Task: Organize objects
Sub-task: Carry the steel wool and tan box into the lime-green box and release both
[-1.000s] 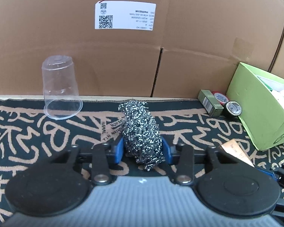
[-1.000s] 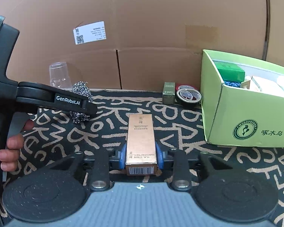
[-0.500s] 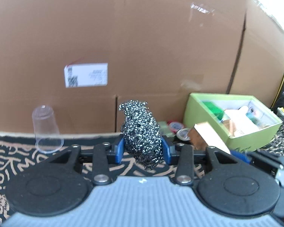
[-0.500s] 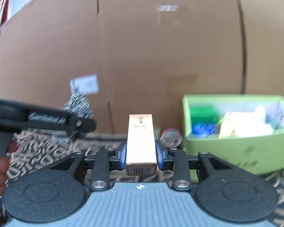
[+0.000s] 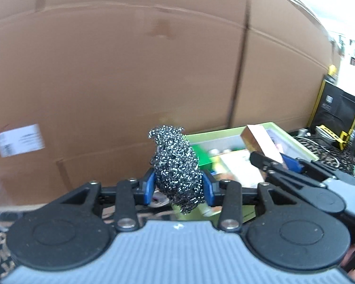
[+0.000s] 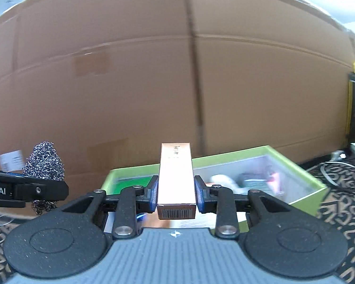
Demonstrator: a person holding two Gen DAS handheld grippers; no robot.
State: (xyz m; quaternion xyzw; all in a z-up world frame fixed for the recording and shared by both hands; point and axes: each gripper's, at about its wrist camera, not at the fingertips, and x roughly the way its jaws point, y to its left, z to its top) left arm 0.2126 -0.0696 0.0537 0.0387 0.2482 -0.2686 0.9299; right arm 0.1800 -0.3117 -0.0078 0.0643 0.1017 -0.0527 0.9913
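1. Cardboard wall (image 6: pixel 153 82) backs the scene.
2. Green box (image 6: pixel 303 177), open-topped and part full, looks like the drop target.
3. Steel wool (image 5: pixel 177 168) clamped in left gripper (image 5: pixel 177 185), raised beside box.
4. Copper carton (image 6: pixel 176 179) pinched lengthwise in right gripper (image 6: pixel 176 194), aimed roughly level over box edge.

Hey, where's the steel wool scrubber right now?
The steel wool scrubber is clamped in the left hand-held gripper, raised before the green box; the right wrist view shows it far left.

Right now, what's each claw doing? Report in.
Left gripper clamped on steel scourer. Right gripper clamped on copper carton. Green box ahead, path clear.
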